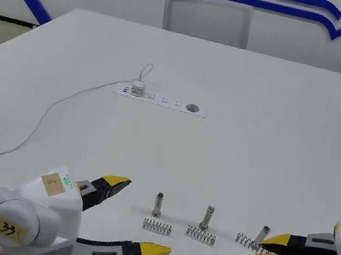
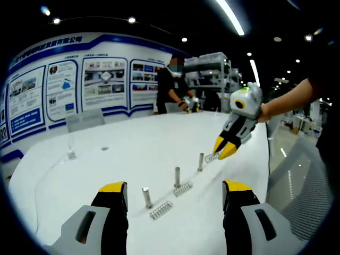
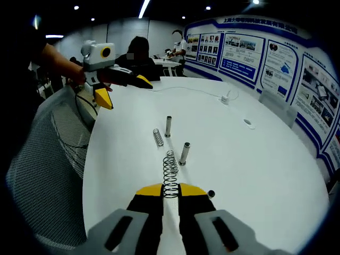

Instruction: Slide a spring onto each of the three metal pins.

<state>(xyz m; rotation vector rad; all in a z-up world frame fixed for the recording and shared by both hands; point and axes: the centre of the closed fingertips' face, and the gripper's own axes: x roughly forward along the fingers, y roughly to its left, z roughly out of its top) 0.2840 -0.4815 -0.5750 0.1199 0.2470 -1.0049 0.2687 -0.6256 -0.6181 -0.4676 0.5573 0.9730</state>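
Yellow-tipped black fingers (image 1: 152,253); white table (image 1: 263,84)

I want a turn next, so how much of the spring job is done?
Nothing is finished yet: all three pins stand bare. In hand: the right gripper is shut on the right-hand spring. The left gripper is open, holding nothing. Left to do: that spring and the two other springs lying on the table each need sliding onto a pin.

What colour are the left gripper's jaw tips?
Yellow tips on the left gripper, black behind; clearest in the left gripper view.
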